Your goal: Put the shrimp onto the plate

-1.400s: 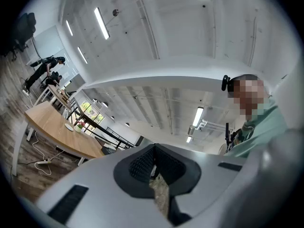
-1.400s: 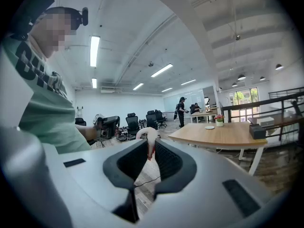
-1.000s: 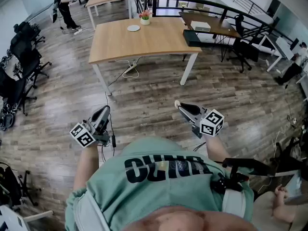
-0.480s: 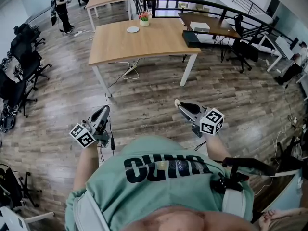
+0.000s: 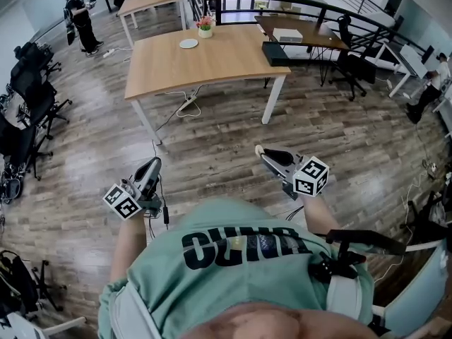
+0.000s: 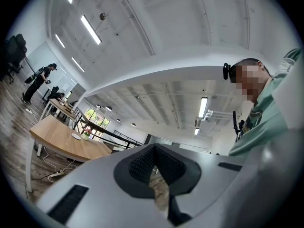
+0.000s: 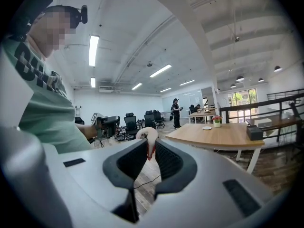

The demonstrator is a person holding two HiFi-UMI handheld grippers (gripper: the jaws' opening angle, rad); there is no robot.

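A small white plate (image 5: 188,43) lies on the far side of a wooden table (image 5: 212,66), well ahead of me; it also shows as a white plate (image 7: 207,127) in the right gripper view and as a pale disc (image 6: 76,136) in the left gripper view. My right gripper (image 5: 263,154) is held level over the floor, shut on a pale pink shrimp (image 7: 147,136) that sticks up from its tips. My left gripper (image 5: 154,162) is at my left side, jaws shut with nothing between them (image 6: 154,151).
A flower pot (image 5: 205,25) stands beside the plate and a black box (image 5: 276,53) sits at the table's right end. Cables (image 5: 187,104) lie under the table. Office chairs (image 5: 28,97) line the left. A person (image 5: 76,16) stands far left. A railing (image 5: 296,6) runs behind.
The head view has shifted slightly, so the table sits a little further left. Both grippers keep their places, and the shrimp stays in the right one.
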